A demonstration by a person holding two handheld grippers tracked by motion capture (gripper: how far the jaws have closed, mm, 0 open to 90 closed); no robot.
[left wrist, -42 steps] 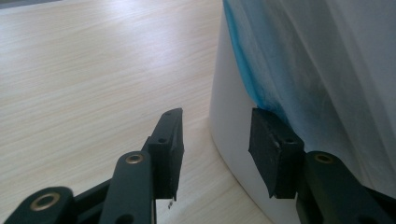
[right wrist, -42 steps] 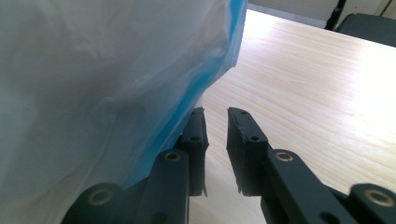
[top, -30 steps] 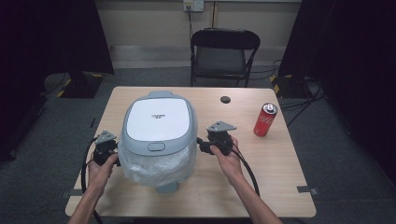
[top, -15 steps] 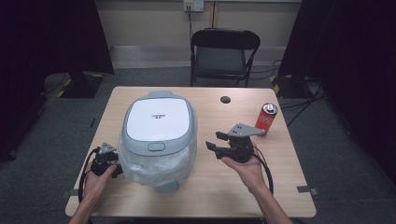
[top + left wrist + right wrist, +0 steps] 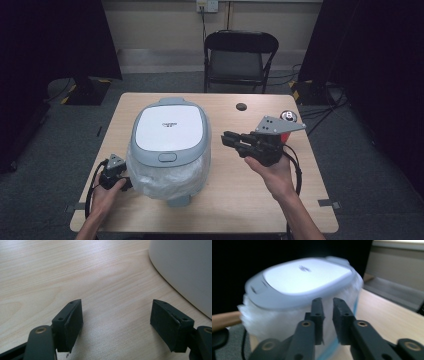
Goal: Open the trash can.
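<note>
Lifting off the worktop (image 5: 240,195), the right gripper (image 5: 231,140) now hangs beside the cooker (image 5: 169,131), its fingers (image 5: 317,312) just closed narrow, empty. Left gripper (image 5: 117,322) has sunk lower, fingers (image 5: 71,322) opened wide, empty.

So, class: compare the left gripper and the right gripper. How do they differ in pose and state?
The left gripper sits low on the table beside the white appliance; the right gripper is raised above the table. The left gripper's fingers have just been opening and stand wide apart; the right gripper's have just been closing and are nearly together. Both hold nothing.
</note>
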